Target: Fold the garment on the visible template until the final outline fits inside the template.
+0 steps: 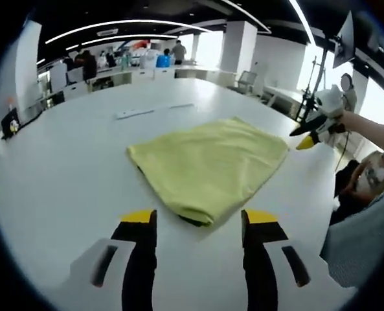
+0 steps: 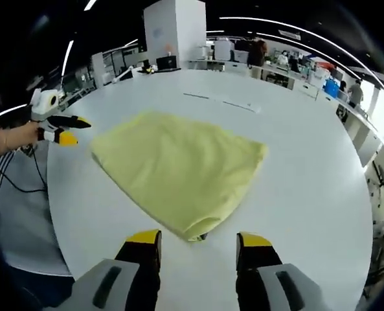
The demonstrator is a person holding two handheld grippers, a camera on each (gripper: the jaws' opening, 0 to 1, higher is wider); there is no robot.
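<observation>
A yellow-green garment lies folded flat on the white table, with a dark edge showing under its near corner. My left gripper stands open just short of that near corner, and nothing is held between its jaws. At the garment's right corner my right gripper hovers in a person's hand. In the right gripper view the garment spreads ahead of my open right gripper, whose jaws flank its near corner without touching it. The left gripper hangs off the garment's left side, near the table edge.
Thin pale strips lie on the table beyond the garment, also seen as strips in the right gripper view. A person's arm reaches in at the right. Desks, a pillar and people stand far behind.
</observation>
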